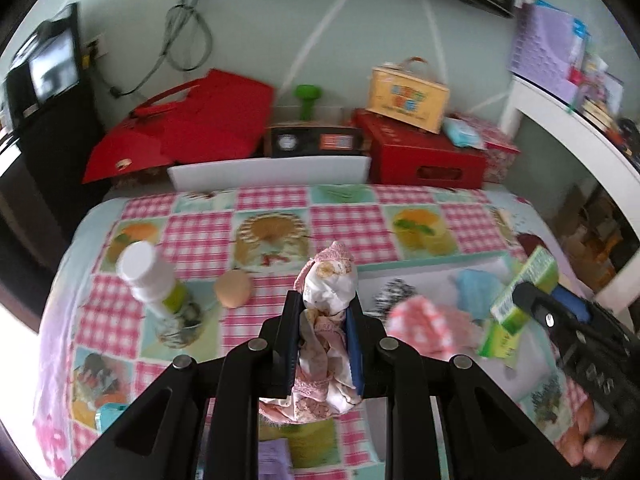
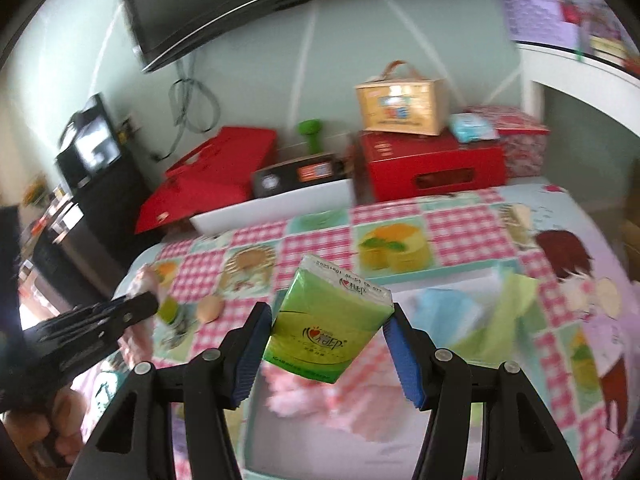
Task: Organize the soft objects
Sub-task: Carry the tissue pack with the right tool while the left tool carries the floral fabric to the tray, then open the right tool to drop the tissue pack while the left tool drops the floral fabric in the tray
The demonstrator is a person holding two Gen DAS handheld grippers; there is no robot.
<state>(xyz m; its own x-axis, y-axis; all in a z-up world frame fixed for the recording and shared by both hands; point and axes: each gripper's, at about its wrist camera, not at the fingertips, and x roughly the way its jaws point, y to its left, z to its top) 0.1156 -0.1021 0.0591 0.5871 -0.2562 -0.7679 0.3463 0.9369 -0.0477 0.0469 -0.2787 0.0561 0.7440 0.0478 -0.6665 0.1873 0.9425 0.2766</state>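
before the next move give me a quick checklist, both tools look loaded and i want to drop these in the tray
1. Left tool shut on the pink and white cloth bundle: ok.
2. Right tool holding the green tissue pack: cannot tell; the pack sits tilted between the pads, contact unclear.
3. Tray below the right tool: ok.
4. Room in the tray: cannot tell; pink checked cloth and blue cloth already lie there.
5. Egg and bottle apart from both tools: ok.
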